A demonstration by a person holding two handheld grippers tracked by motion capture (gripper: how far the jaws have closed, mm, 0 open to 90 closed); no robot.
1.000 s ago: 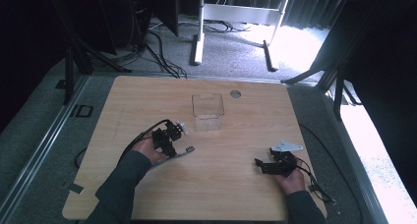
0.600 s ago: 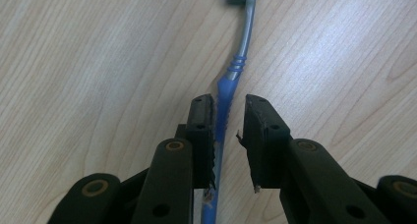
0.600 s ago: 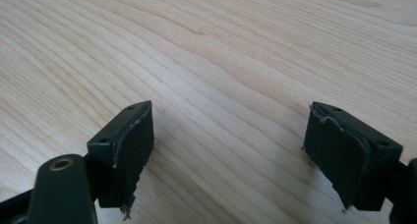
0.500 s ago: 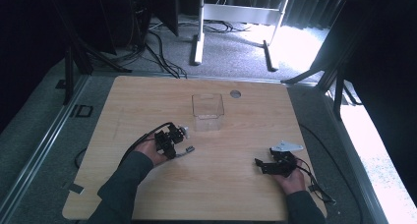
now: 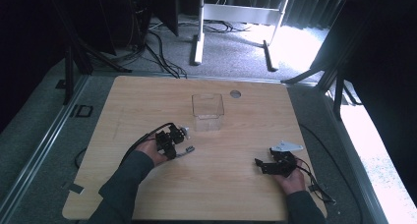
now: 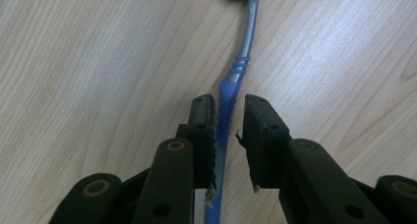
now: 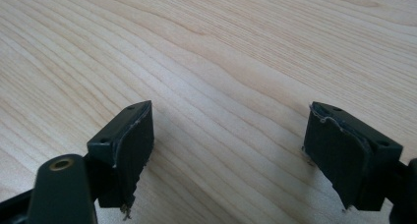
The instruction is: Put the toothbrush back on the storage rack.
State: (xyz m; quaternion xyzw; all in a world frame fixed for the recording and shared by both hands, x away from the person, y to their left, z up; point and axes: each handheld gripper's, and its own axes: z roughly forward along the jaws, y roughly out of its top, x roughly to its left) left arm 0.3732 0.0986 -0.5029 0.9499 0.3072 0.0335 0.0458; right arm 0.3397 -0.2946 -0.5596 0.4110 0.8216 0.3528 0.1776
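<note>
Lying flat on the light wooden table [image 5: 147, 101], the blue-and-grey plastic toothbrush [image 6: 231, 86] sits between the nearly closed left gripper [image 6: 229, 106], one pad touching its handle; grip unconfirmed.

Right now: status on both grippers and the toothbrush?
Left gripper jaws have just been closing around the blue toothbrush handle, flat on the table. Right gripper open, idle. Clear box beyond, nothing blocking.
</note>
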